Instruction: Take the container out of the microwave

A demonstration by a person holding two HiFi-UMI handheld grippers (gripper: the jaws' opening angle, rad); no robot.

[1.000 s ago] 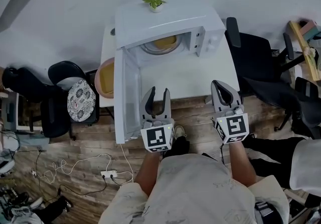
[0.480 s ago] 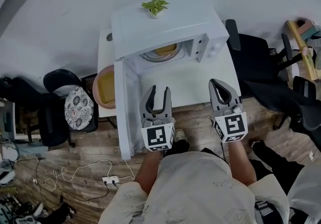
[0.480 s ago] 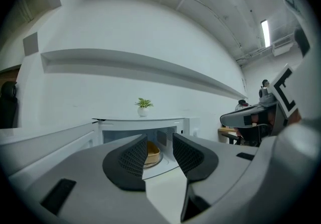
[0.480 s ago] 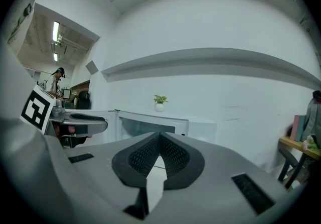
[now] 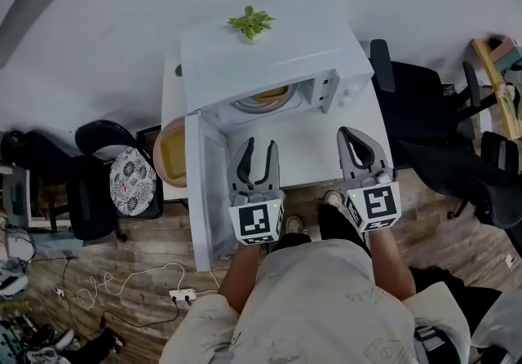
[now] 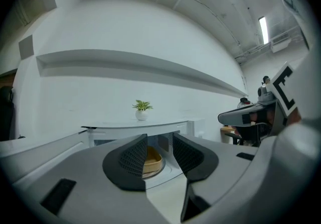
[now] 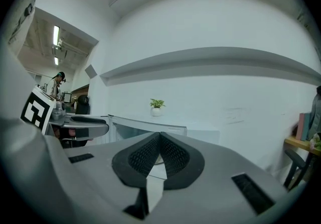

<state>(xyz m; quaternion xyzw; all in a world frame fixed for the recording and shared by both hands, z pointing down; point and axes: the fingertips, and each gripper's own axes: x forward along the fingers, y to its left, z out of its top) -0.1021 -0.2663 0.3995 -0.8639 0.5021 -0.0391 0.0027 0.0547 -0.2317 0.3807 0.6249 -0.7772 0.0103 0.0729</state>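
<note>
On the white table (image 5: 314,135), the microwave (image 5: 269,52) is sitting with its door (image 5: 205,191) swinging wide open to the left. The left gripper (image 5: 258,148) is hovering before the cavity, jaws apart, gripping nothing. The right gripper (image 5: 351,135) is hovering beside it, jaws pressed together, empty. The yellow container (image 5: 273,94) is resting inside the microwave. A potted plant (image 5: 249,24) is standing on top.

The head view looks steeply down from above the microwave (image 5: 269,52); both gripper views sit low, facing it level, sharing the potted plant (image 5: 251,22).
</note>
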